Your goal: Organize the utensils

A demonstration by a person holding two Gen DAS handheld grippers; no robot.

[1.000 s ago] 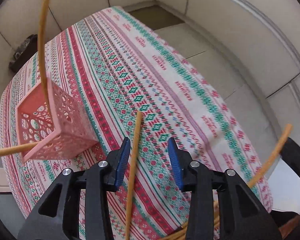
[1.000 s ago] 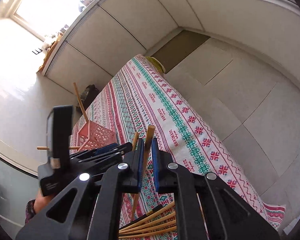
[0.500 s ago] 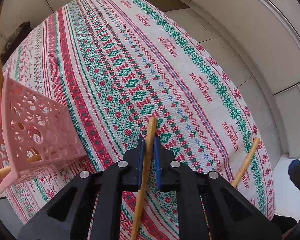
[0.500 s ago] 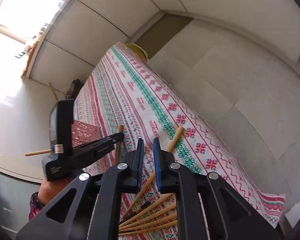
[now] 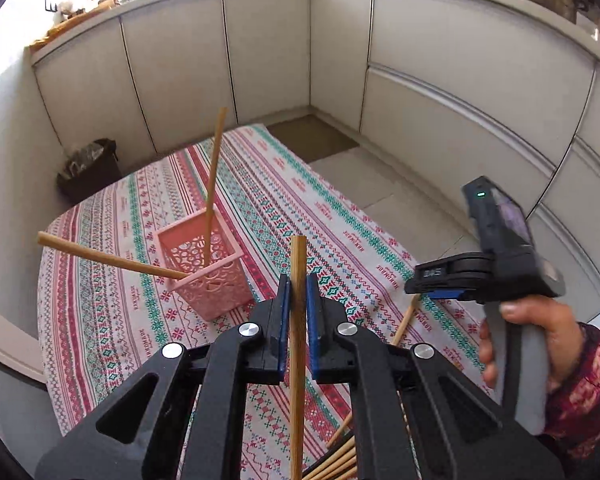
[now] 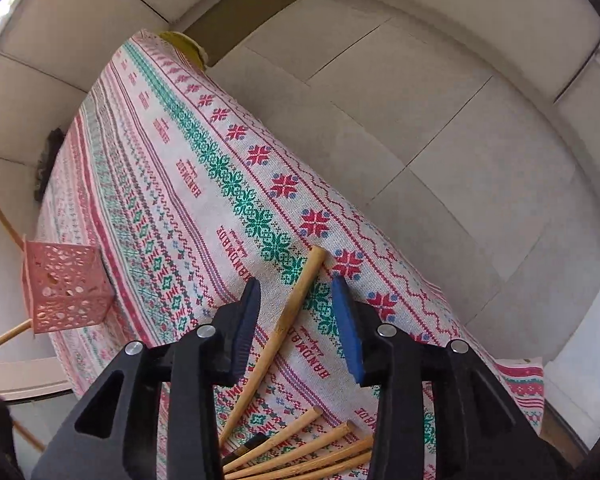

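Note:
My left gripper (image 5: 296, 280) is shut on a wooden chopstick (image 5: 298, 344) and holds it upright above the table. Ahead and to its left stands the pink lattice basket (image 5: 204, 276), with one chopstick (image 5: 214, 176) standing in it and another (image 5: 112, 258) leaning out to the left. My right gripper (image 6: 296, 292) points down at the table, its jaws opening. A chopstick (image 6: 288, 316) lies on the cloth between its blue pads, which do not touch it. Several more chopsticks (image 6: 300, 452) are fanned out near the table's front edge. The basket (image 6: 66, 292) is at the far left.
A patterned tablecloth (image 5: 340, 216) covers the table. A person's hand (image 5: 540, 328) holds the right gripper (image 5: 440, 284) at the table's right side. Grey cabinets surround the table, a dark bin (image 5: 90, 168) stands behind it, and a yellow object (image 6: 184, 46) sits at its far end.
The left gripper shut on the chopstick that the right one held and rose with it. The right gripper let go, tipped down over the table and spread its jaws around a lying stick.

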